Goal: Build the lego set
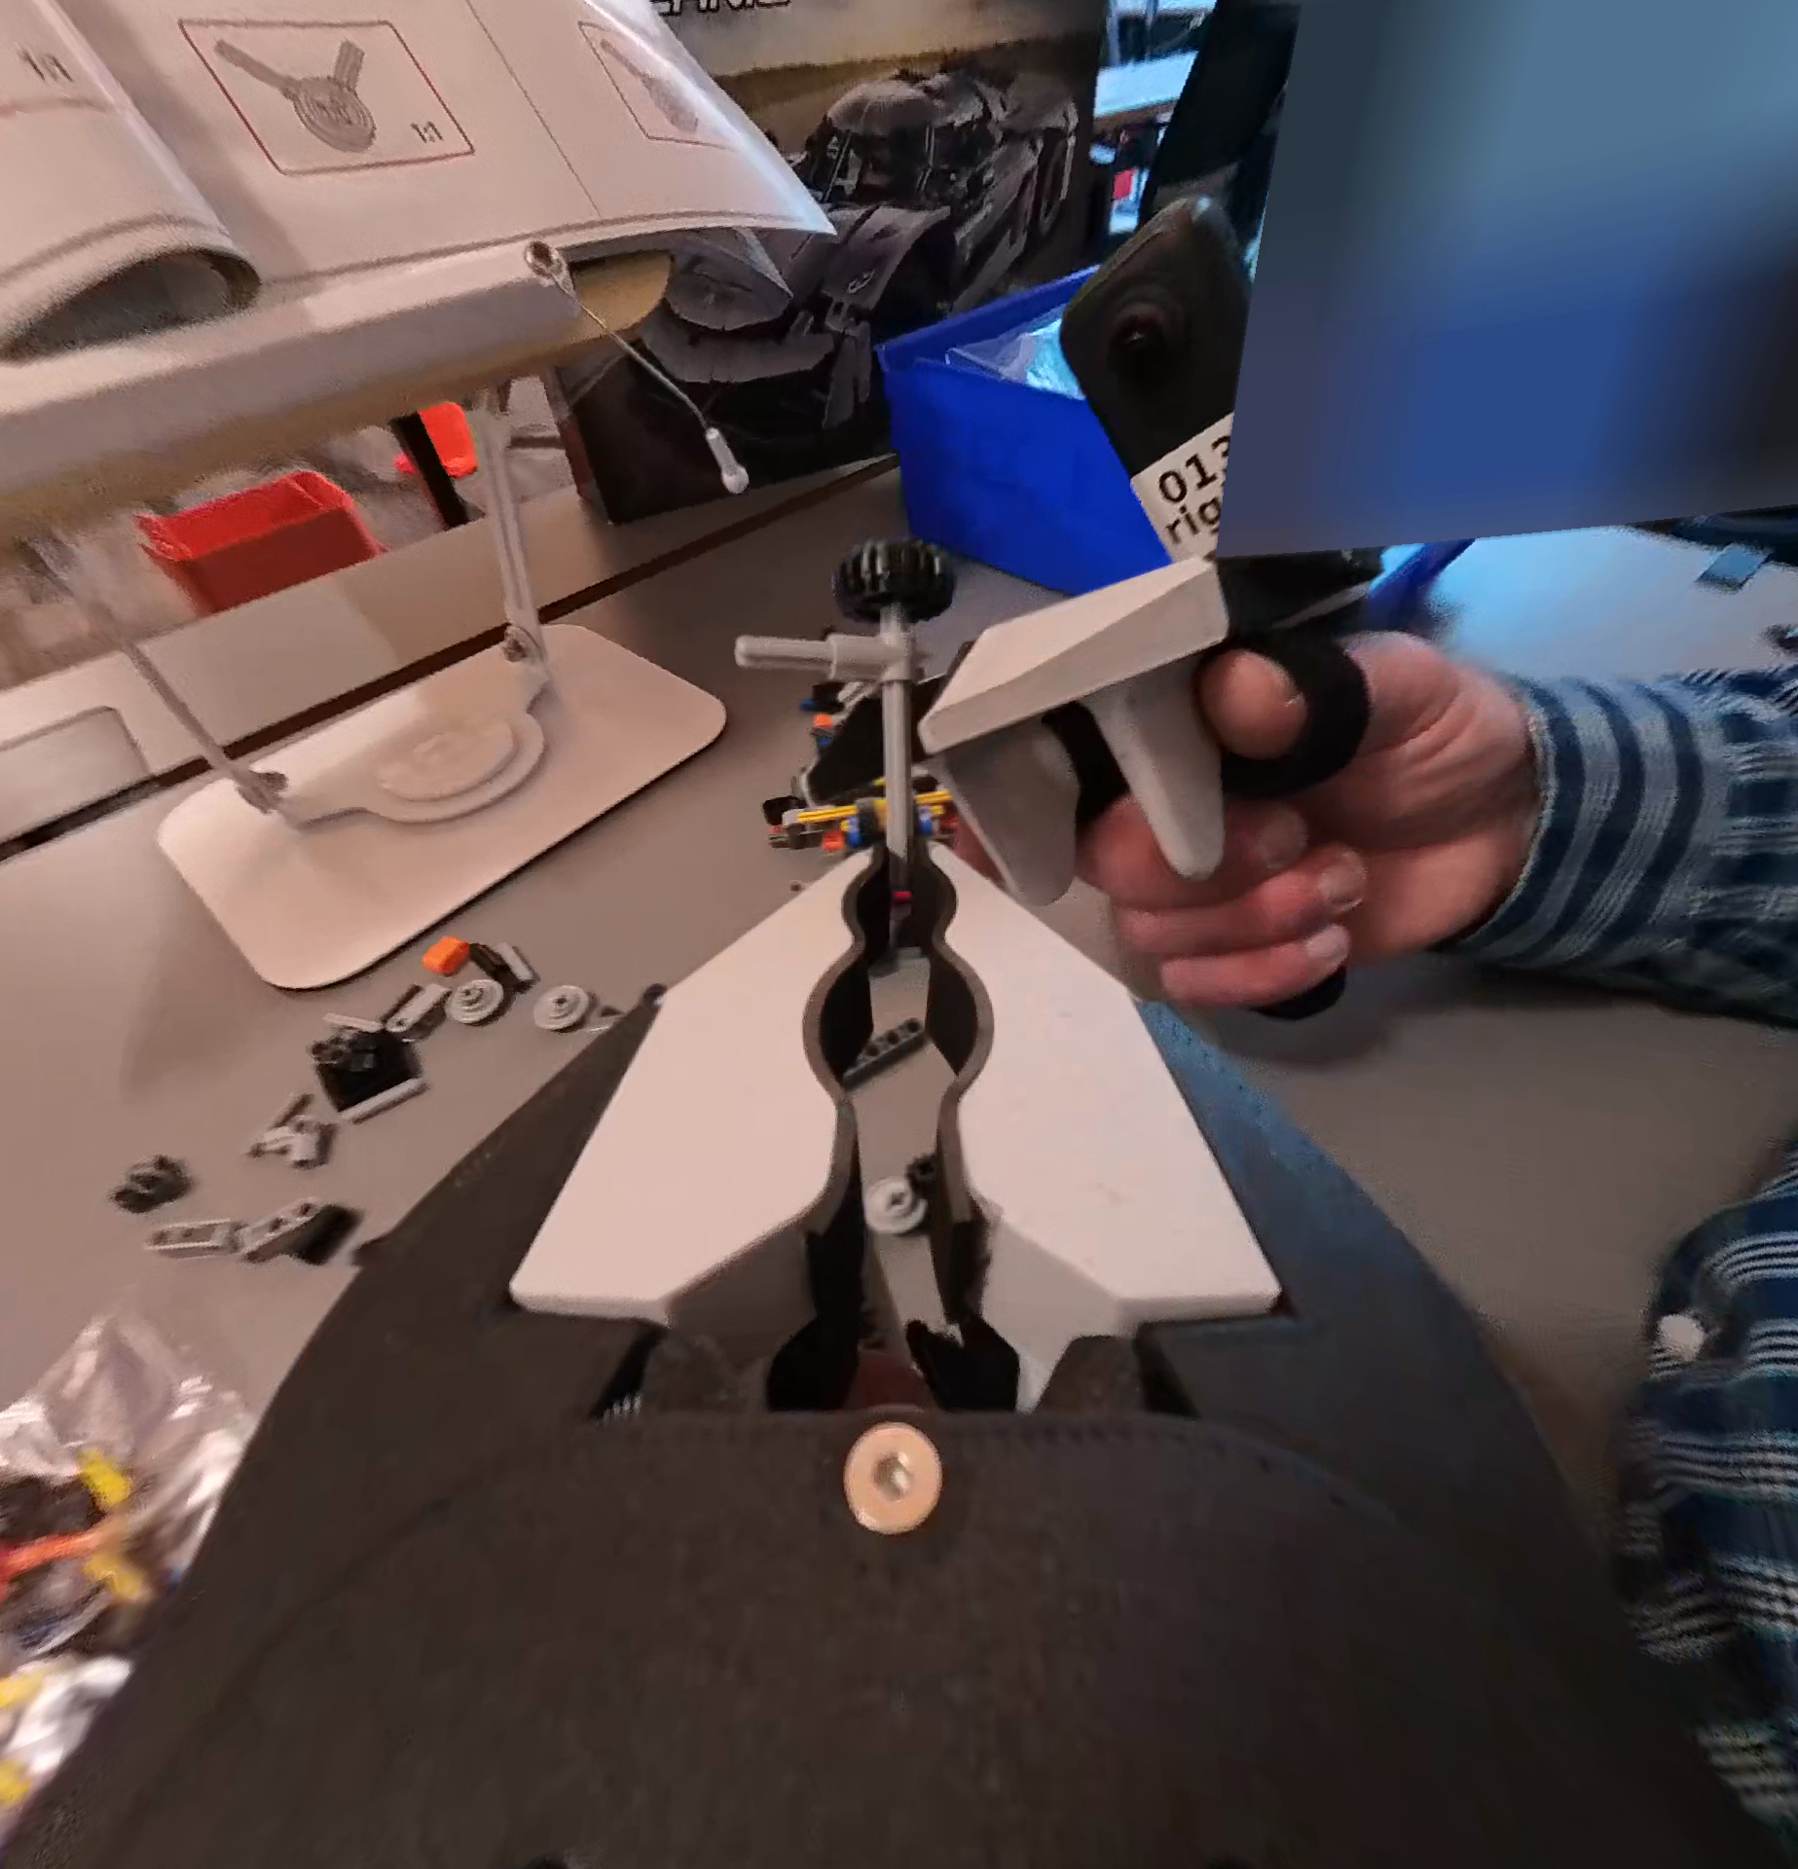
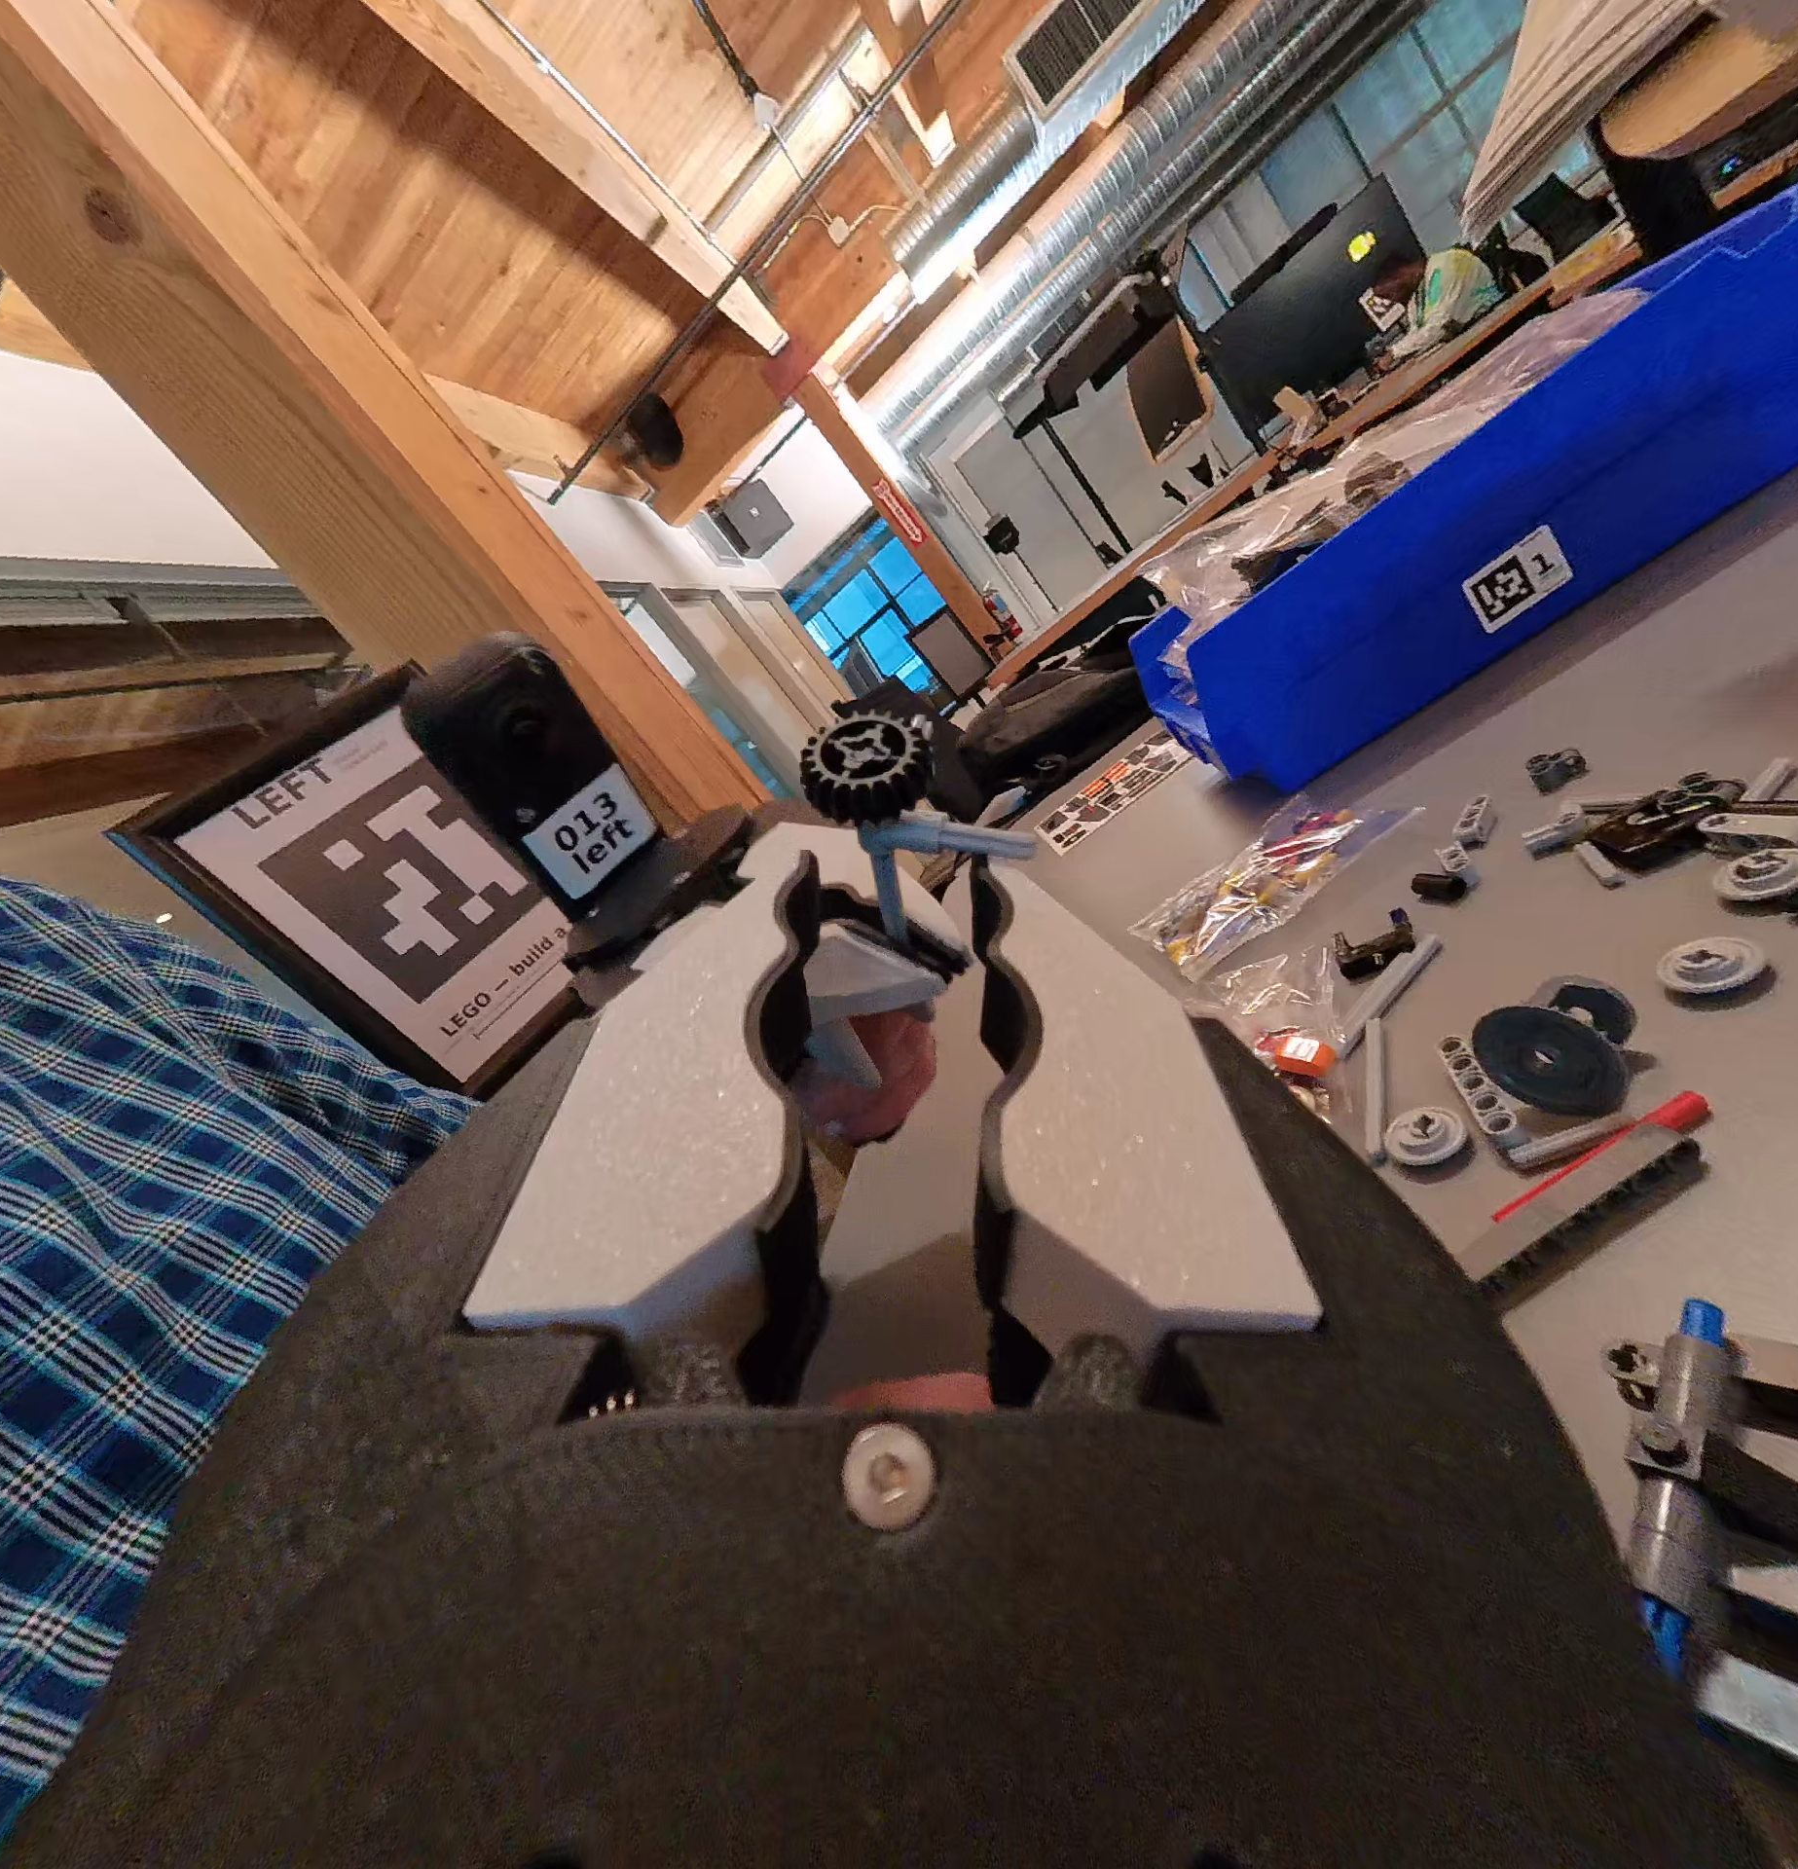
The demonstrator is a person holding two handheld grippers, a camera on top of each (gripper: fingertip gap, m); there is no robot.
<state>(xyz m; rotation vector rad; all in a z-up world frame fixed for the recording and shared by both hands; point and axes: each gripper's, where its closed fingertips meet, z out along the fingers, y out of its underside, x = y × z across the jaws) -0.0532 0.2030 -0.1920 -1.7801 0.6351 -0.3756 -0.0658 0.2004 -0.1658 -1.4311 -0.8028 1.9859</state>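
- The left claw (image 1: 900,890) pinches the gear stick (image 1: 896,708), upright above the desk (image 1: 571,890).
- The right claw (image 2: 889,890) is narrow and holds nothing, close by.
- A bump could knock the stick loose.

Left tool (image 1: 900,890) tips pinching upright grey axle (image 1: 901,748), black gear (image 1: 891,579) atop.

Open-plan workshop office; timber ceiling beams (image 2: 389,202); exposed ducts (image 2: 1107,202); monitors (image 2: 1309,293) on benches
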